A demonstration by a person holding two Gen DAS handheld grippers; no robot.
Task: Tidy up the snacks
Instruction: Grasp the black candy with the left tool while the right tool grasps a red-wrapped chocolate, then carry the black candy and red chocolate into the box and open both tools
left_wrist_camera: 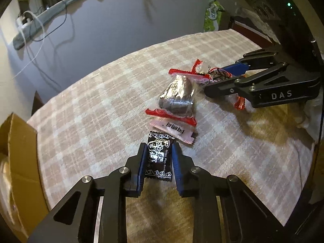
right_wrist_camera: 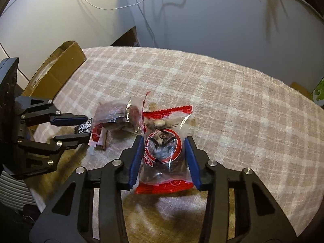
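My left gripper [left_wrist_camera: 159, 151] straddles a black plum candy packet [left_wrist_camera: 159, 159] lying on the plaid cloth; the blue pads sit at the packet's two sides. A pink-white sachet [left_wrist_camera: 174, 129] and a clear red-edged snack pack [left_wrist_camera: 178, 95] lie just beyond. My right gripper [right_wrist_camera: 164, 145] straddles another clear red-edged snack pack [right_wrist_camera: 164, 154], with small gaps to the pads. In the left wrist view the right gripper [left_wrist_camera: 220, 77] comes in from the right. In the right wrist view the left gripper [right_wrist_camera: 83, 126] is at the left by the black packet [right_wrist_camera: 84, 126].
A cardboard box [left_wrist_camera: 18, 147] stands at the cloth's left edge, also in the right wrist view [right_wrist_camera: 54, 70]. A green bag [left_wrist_camera: 212, 14] stands at the far right. Cables [left_wrist_camera: 36, 32] run along the wall behind. The plaid cloth [right_wrist_camera: 243, 105] stretches bare to the right.
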